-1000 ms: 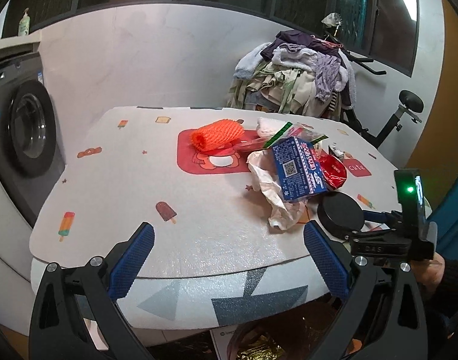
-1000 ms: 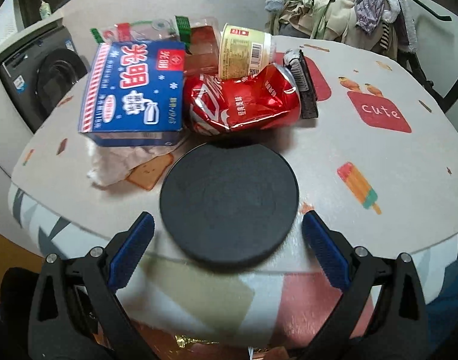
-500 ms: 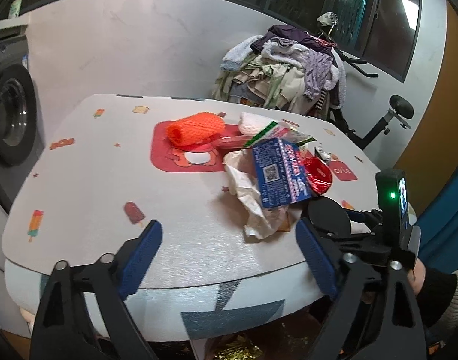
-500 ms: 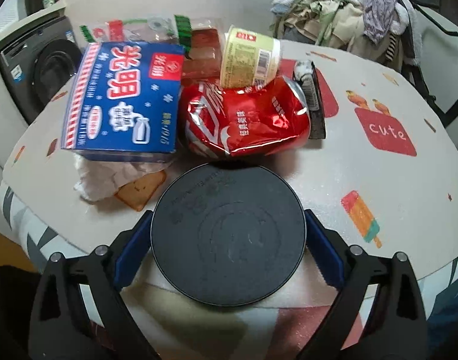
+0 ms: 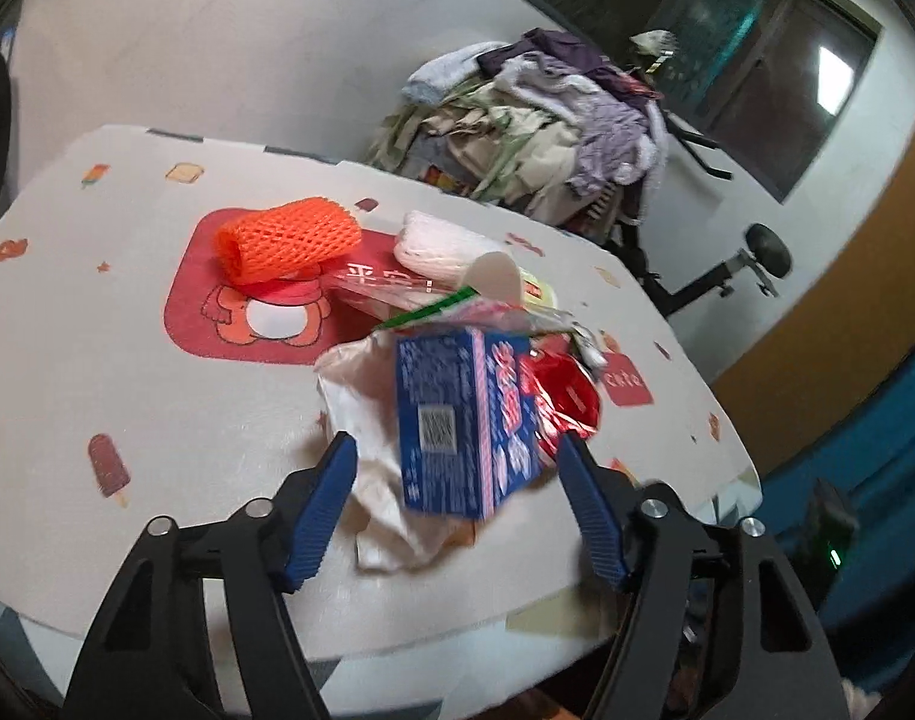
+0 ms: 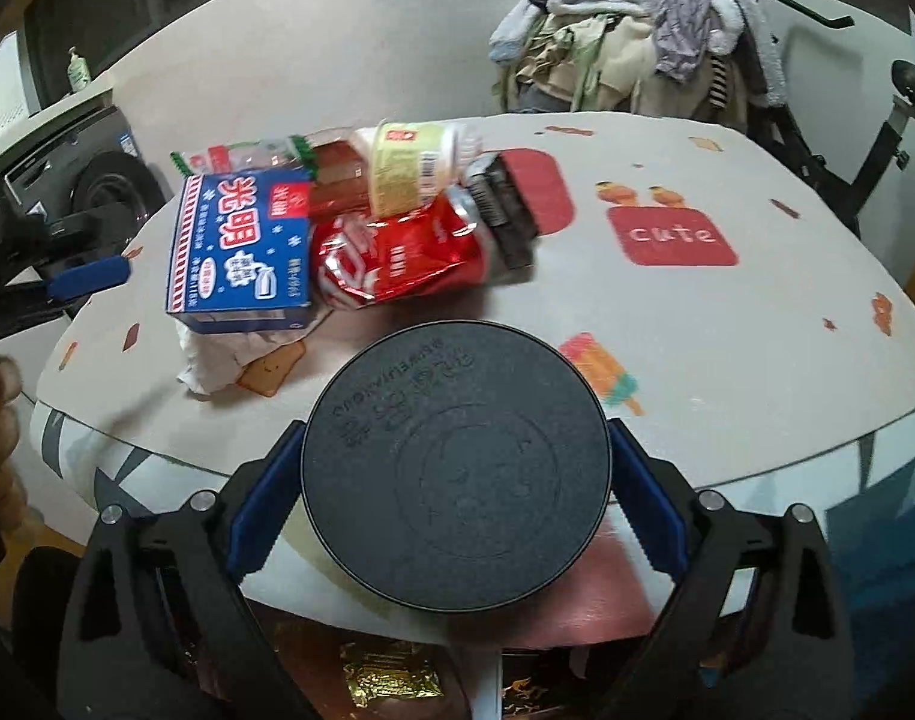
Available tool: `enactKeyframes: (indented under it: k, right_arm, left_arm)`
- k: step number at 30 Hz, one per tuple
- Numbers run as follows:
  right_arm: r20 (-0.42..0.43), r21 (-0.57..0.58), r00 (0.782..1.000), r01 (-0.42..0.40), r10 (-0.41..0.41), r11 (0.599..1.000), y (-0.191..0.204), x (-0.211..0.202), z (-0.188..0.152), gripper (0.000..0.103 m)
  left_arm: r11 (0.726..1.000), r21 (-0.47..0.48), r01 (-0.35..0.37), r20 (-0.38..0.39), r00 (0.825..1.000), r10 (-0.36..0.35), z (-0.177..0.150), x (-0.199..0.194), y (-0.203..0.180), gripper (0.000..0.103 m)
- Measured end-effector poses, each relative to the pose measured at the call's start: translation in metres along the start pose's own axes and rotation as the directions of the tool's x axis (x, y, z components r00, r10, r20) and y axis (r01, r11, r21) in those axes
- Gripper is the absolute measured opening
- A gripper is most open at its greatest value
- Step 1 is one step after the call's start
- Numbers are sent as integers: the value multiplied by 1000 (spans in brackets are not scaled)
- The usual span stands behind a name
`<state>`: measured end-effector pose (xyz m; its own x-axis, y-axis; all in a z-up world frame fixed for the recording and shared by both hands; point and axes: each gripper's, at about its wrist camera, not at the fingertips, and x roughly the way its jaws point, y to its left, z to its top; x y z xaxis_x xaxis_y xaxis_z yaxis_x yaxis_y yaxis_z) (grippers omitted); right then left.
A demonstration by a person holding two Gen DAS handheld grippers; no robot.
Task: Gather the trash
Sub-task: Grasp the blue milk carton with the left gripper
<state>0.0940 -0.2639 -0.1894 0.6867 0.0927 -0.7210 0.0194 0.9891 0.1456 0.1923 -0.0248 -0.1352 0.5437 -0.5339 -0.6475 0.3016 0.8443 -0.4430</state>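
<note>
- The right gripper [image 6: 454, 489] clamps a flat round black lid [image 6: 455, 465] over the table's near edge [image 6: 757, 468].
- The left gripper [image 5: 457, 507], jaws wide, straddles the blue rectangular milk carton [image 5: 463, 420] on crumpled white paper [image 5: 361, 396].

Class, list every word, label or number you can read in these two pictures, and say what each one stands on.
"光明": large white characters on the blue milk carton.
"cute": white letters on the red patch printed on the tablecloth.
Carton's smaller print and its QR code: too small to read.
Barcode label on the yellow cup: digits unreadable.
Crushed red can: lettering distorted, unreadable.
Embossed text on the black round lid: too faint to read.
</note>
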Motion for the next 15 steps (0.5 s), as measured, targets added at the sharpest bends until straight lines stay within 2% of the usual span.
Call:
enactKeyframes:
  k: [2,9,10,12,15]
  right_arm:
    - [6,13,1000,-4,4,1000,-5,-3,-1,93]
    - [24,26,1000,-3,2,1000,-13,-7,2,93]
    - [25,28,1000,-3,2,1000,-13,-7,2,93]
    - [24,33,1000,-3,2,999,-15,-6,2,93]
    - [28,35,1000,0,-1,999,-16,-8,4,93]
  left_arm:
    - [999,-39,14,-7,1000,-15,8,10,2,62]
    - [997,-74,22,-43,999,-25,24,37,6,62]
    - [996,-82,25,-49,998,-29,24,40,8,60]
    - [995,-94,26,-70,997,-33,23,46,10,45]
    - [998,-60,27,-60,998,-30,21,41,6,43]
